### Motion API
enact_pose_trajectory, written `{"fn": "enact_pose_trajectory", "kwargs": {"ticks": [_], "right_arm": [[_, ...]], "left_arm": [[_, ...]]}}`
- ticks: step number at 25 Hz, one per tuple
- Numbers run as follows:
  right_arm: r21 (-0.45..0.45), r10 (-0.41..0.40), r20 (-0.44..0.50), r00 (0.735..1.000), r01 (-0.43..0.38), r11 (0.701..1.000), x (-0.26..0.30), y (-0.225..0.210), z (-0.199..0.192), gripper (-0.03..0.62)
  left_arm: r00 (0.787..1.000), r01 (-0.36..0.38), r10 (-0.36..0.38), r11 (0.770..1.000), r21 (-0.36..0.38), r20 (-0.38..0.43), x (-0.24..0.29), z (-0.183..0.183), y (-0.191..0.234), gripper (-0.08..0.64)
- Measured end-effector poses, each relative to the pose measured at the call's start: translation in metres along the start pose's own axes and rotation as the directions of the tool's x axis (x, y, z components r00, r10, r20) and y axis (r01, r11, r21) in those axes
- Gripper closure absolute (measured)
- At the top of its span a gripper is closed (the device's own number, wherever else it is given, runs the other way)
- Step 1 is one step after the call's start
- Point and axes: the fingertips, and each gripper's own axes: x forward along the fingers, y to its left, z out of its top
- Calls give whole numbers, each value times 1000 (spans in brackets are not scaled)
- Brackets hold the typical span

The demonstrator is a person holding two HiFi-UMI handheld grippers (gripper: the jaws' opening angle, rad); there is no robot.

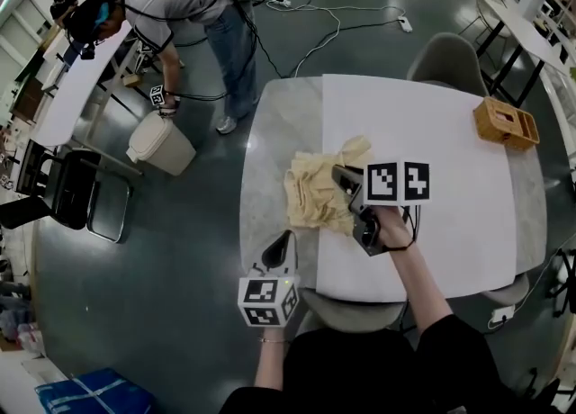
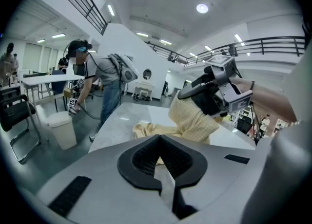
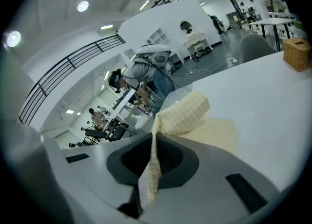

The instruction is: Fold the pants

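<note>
Pants, pale-yellow checked cloth (image 1: 317,194), lay crumpled on white tabletop (image 1: 441,133) toward its left side. Right gripper (image 3: 153,140) clenched on fabric fold, held it raised, probably to carry across for fold. Left gripper (image 2: 159,139) closed, empty, at near table edge, clear of cloth.

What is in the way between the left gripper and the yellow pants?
Nothing visible. The left gripper is at the near edge of the table, and only bare tabletop lies between it and the pants. The right gripper has a fold of the pants pinched in its jaws.
</note>
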Motion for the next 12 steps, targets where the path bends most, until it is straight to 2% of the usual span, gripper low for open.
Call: {"fn": "enact_pose_trajectory", "kwargs": {"ticks": [12], "right_arm": [[-2, -21, -128, 992, 21, 1000, 76, 5, -29, 565]], "left_arm": [[998, -64, 64, 996, -54, -16, -10, -14, 32, 546]]}}
